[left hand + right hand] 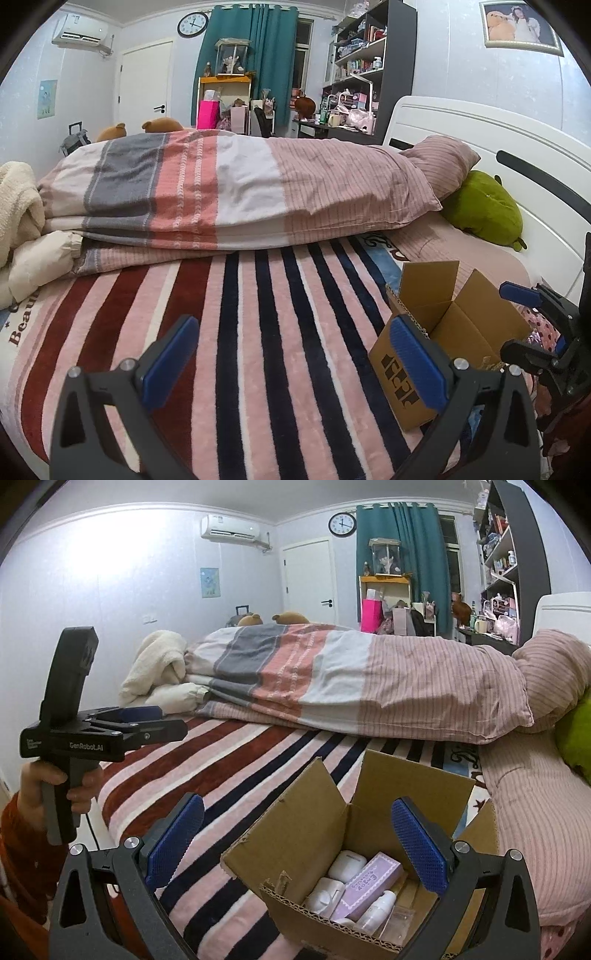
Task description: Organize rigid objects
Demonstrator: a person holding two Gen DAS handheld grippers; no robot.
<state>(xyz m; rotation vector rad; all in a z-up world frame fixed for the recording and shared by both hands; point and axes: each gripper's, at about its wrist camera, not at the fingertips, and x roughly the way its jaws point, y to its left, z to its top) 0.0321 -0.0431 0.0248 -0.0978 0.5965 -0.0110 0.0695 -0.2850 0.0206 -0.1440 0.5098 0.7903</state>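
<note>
Left wrist view: left gripper over the striped blanket on the bed; fingers wide apart, nothing between them. Cardboard box at near right, seen from outside only, contents hidden. Right gripper shows at the far right edge beyond the box.

Right wrist view: looks down into the cardboard box, so the contents are visible here alone. Right gripper above the box opening, fingers spread wide, clamped on nothing. Left gripper at left, held up by a hand in an orange sleeve, clear of the box.

Box: brown corrugated, flaps open and upright, standing on the blanket near the bed's near edge.

Contents: lilac carton lying diagonally; white earbud-type case at far left of it; a second white case nearer; small white bottle beside the carton; clear packet at right.

Background: folded striped duvet across the far half of the bed.
</note>
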